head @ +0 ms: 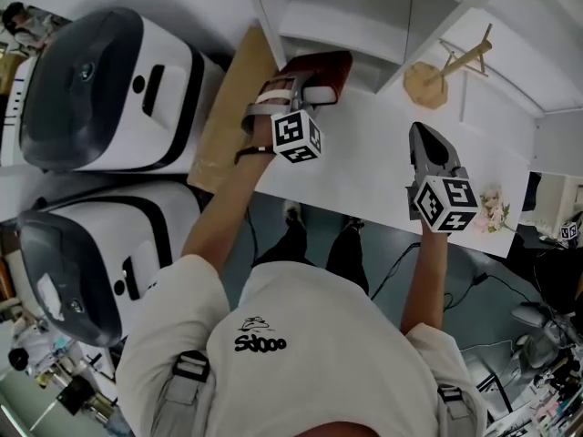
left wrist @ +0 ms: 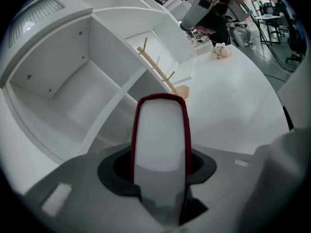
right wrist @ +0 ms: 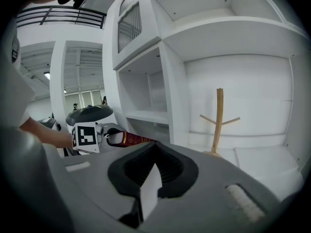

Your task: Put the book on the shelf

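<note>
A dark red book (head: 324,66) with white page edges is clamped in my left gripper (head: 284,93). It hangs over the back of the white table (head: 364,167), just in front of the white shelf unit (head: 346,7). In the left gripper view the book (left wrist: 160,130) stands edge-on between the jaws, with the open shelf compartments (left wrist: 73,91) to its left. My right gripper (head: 422,137) hovers over the table to the right, its jaws together and nothing in them. The right gripper view shows the book (right wrist: 133,140) and the left gripper at the left, before the shelf (right wrist: 228,62).
A wooden branched stand (head: 446,69) (left wrist: 160,72) (right wrist: 218,123) stands in the lower shelf bay on the right. Two large white-and-dark machines (head: 100,89) (head: 91,253) sit at the left, beside a brown board (head: 237,107). A small flower ornament (head: 492,209) lies on the table's right end.
</note>
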Demonstrator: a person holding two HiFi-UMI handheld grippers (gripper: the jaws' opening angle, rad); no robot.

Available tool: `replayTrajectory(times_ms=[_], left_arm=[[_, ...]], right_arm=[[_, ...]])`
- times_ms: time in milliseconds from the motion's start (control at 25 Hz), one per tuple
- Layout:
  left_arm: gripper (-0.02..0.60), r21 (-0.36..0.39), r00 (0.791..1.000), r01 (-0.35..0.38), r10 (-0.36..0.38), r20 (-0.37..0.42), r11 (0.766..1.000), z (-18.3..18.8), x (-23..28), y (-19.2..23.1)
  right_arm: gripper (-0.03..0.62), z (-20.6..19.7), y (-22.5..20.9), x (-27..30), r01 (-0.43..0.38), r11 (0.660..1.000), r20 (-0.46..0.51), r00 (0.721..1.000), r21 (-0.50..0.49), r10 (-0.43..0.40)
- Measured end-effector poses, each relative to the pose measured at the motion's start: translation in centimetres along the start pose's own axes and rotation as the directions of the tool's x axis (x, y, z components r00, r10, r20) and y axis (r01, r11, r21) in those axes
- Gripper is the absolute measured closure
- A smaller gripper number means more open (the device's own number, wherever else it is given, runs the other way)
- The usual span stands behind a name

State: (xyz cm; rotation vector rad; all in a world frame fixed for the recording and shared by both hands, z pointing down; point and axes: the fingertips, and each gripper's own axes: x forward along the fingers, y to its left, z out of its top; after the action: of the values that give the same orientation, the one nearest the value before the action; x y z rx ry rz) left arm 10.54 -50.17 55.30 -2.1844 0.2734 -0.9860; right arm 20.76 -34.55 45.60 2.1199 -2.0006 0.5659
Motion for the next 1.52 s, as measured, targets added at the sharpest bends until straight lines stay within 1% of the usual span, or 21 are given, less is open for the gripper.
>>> replayTrajectory(times_ms=[80, 160, 360, 440, 640, 720, 800, 960, 1040, 1120, 1280, 1360, 1440, 1520], left_arm=[[0.348, 0.023, 1.000, -0.010, 0.010, 0.003, 1.000, 0.3, 1.0, -0.2], [0.344, 0.057, 1.000, -0.007, 0.008, -0.012, 0.998, 0.4, 2.2, -0.6], [0.299, 0.165, 0.997, 0.049, -0.037, -0.072, 0.985, -0.4, 5.6, -1.9], [0.280, 0.176, 0.994, 0.080, -0.066, -0.084, 0.981, -0.7, 7.0, -2.0], [0.211, 0.148, 0.982, 0.165, -0.148, -0.119, 0.975, -1.9, 9.6, -2.0], [0.181, 0.094, 0.977, 0.192, -0.182, -0.107, 0.977, -1.8, 10.4, -2.5], [0.155, 0.050, 0.971, 0.227, -0.221, -0.095, 0.973, -1.5, 11.3, -3.2], [0.139, 0.027, 0.952, 0.283, -0.277, -0.132, 0.959, -2.5, 13.1, -4.3], [0.137, 0.026, 0.948, 0.287, -0.279, -0.153, 0.958, -3.2, 14.0, -4.6], [0.135, 0.037, 0.949, 0.279, -0.269, -0.164, 0.960, -3.6, 14.5, -4.5], [0.127, 0.041, 0.948, 0.263, -0.251, -0.197, 0.964, -4.2, 15.3, -3.3], [0.139, 0.030, 0.947, 0.249, -0.237, -0.216, 0.968, -4.8, 15.7, -2.6], [0.134, 0.020, 0.948, 0.228, -0.218, -0.233, 0.973, -5.3, 15.9, -2.0], [0.136, 0.019, 0.951, 0.190, -0.179, -0.253, 0.982, -5.5, 15.7, -1.7]], right_arm=[[0.592, -0.6, -0.6, -0.2, 0.004, 1.000, -0.013, 1.000, 0.006, -0.004], [0.592, -1.2, -1.3, -0.4, 0.013, 1.000, -0.028, 1.000, 0.013, -0.012], [0.592, -3.5, -2.2, -0.8, 0.017, 0.999, -0.064, 0.998, 0.040, -0.014], [0.592, -4.5, -2.5, -0.9, 0.012, 0.999, -0.076, 0.997, 0.051, -0.008], [0.592, -6.5, -3.5, -1.3, 0.015, 0.996, -0.106, 0.994, 0.092, -0.005], [0.592, -7.2, -4.4, -1.9, 0.030, 0.994, -0.120, 0.993, 0.103, -0.017], [0.592, -7.8, -5.2, -2.5, 0.047, 0.993, -0.135, 0.990, 0.111, -0.032], [0.592, -9.1, -6.4, -3.5, 0.073, 0.988, -0.153, 0.987, 0.135, -0.052], [0.592, -9.8, -7.1, -3.9, 0.086, 0.986, -0.165, 0.984, 0.143, -0.062], [0.592, -10.4, -7.6, -4.3, 0.097, 0.984, -0.174, 0.982, 0.150, -0.070], [0.592, -11.0, -8.2, -5.0, 0.113, 0.980, -0.181, 0.980, 0.161, -0.084], [0.592, -10.9, -8.1, -5.0, 0.113, 0.980, -0.181, 0.980, 0.164, -0.083], [0.592, -10.7, -7.9, -4.9, 0.106, 0.981, -0.175, 0.982, 0.163, -0.077], [0.592, -10.3, -7.7, -4.7, 0.096, 0.983, -0.165, 0.984, 0.157, -0.070]])
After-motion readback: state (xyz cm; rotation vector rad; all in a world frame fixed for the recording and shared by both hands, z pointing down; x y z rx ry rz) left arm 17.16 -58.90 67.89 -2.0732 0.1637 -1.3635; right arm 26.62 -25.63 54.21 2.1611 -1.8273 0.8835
